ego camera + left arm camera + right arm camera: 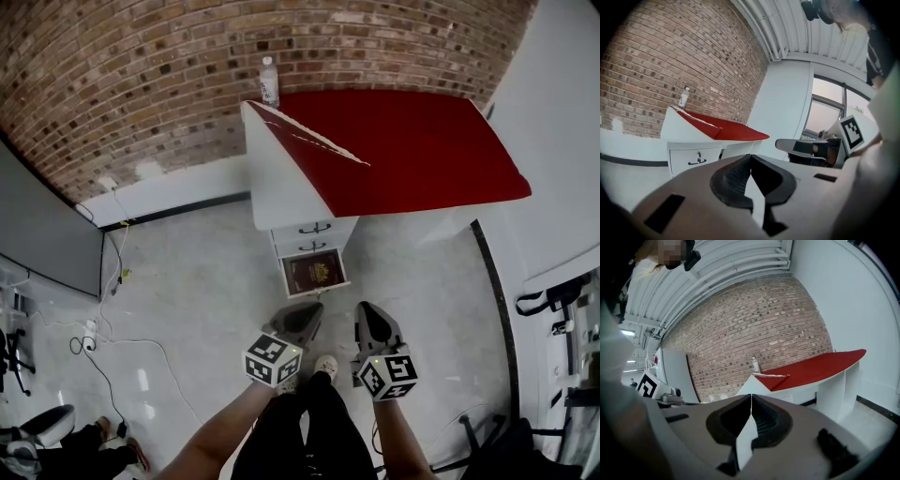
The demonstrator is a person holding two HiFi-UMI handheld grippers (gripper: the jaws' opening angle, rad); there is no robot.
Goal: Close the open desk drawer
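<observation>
Drawer [315,273] open, just ahead, untouched | left hand-held gripper [310,310] closed, empty | right hand-held gripper [367,311] likewise

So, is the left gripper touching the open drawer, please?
Apart: the head view shows bare floor between the left gripper and the open drawer.

The white, box-shaped lowest drawer [318,290] of the white pedestal [281,187] under the red-topped worktop [412,150] stands pulled out over the pale floor [206,309], its inside open to the head view. A flat, dark maroon, book-like thing [314,272] lies in it and fills most of it. Above it, the white drawer fronts with dark handles [315,229] sit shut, flush with the pedestal.
</observation>
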